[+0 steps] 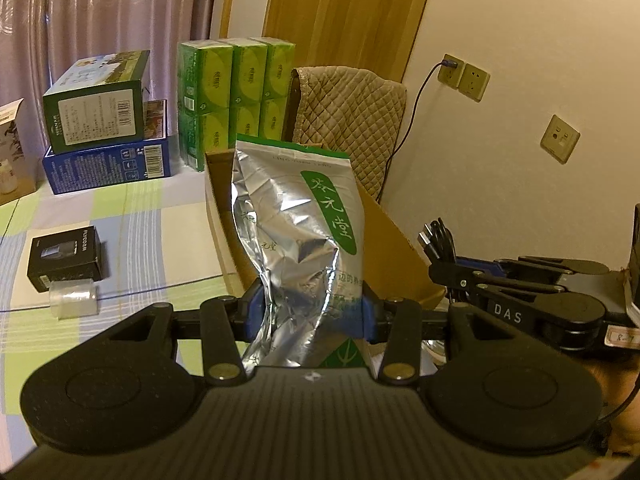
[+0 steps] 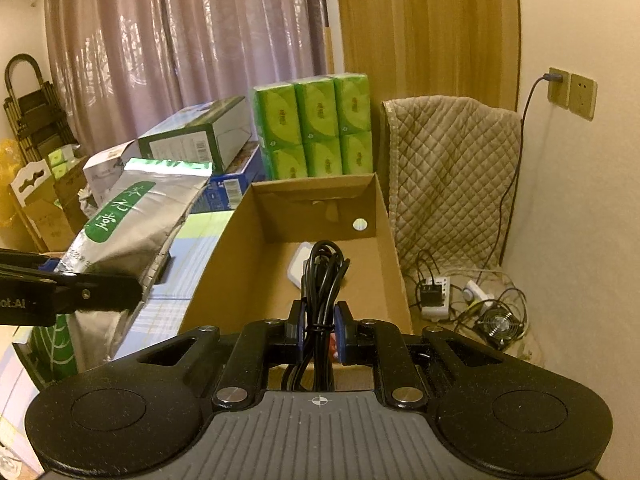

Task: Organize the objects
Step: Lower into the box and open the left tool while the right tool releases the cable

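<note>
While the left tool (image 1: 312, 312) pinches a silver foil bag (image 1: 296, 224) w/ green label near its lower part, the bag stands up between the blue pads, crumpled at the grip. Right behind it is an open cardboard box (image 1: 396, 248), bag not inside yet, held just left of the box wall per right wrist view. Right tool (image 2: 318, 330) is closed tight on a bundled black cable (image 2: 322, 276), loops sticking up past the pads, over the near end of the box. Inside the box: a white flat item (image 2: 298, 264) on the bottom, partly hidden by the cable, & a round hole in the far wall.

The box sits on a bed sheet (image 1: 132, 216) w/ green/blue checks. On the sheet, left side: a small black box (image 1: 66, 258) & a clear tape roll (image 1: 74, 298) touching its front. Further back: a green carton (image 1: 96, 104) stacked on a blue carton (image 1: 108, 164), then a stack of green tissue packs (image 1: 236, 92). A quilted cloth (image 2: 452, 176) hangs right of the box; power strip (image 2: 436, 296) & small fan (image 2: 500, 326) on the floor by the wall.
</note>
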Motion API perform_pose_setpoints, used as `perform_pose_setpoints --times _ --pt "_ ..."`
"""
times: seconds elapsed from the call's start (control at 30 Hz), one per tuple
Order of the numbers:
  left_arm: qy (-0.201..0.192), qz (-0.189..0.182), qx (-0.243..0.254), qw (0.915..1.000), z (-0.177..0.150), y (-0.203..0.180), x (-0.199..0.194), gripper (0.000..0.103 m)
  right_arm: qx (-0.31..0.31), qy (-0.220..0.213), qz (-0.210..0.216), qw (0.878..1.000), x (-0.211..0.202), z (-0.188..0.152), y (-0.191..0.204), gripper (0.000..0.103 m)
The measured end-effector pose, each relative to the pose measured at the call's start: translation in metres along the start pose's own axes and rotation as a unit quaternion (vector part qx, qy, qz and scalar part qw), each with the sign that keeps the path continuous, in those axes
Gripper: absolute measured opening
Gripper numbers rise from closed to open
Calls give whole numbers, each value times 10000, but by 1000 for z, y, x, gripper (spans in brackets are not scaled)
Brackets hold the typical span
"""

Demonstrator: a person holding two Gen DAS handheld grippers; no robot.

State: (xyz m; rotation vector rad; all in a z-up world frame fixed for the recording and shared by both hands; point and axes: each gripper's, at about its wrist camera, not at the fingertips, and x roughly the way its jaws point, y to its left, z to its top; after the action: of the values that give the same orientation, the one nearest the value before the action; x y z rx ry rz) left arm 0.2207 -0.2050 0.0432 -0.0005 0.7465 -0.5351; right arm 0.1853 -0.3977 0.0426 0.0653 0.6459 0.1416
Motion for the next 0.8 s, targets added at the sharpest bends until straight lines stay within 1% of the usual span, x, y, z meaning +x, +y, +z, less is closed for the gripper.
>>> perform_pose_setpoints --times 0.23,0.57,0.63,0.7,0.8 --pt "43 14 -69 10000 13 -1 22 41 -129 49 5 9999 18 14 -5 11" --pt "51 54 -129 9999 36 3 58 41 -15 48 -18 10000 42 30 -24 11" --pt "-10 57 -177 9998 40 4 66 44 47 76 -14 10000 47 30 -28 11" --pt "-76 120 -158 9998 44 5 74 51 90 101 -14 9999 51 30 -32 11" --pt "-113 163 -164 9997 45 6 77 51 131 144 3 9998 54 27 -36 11"
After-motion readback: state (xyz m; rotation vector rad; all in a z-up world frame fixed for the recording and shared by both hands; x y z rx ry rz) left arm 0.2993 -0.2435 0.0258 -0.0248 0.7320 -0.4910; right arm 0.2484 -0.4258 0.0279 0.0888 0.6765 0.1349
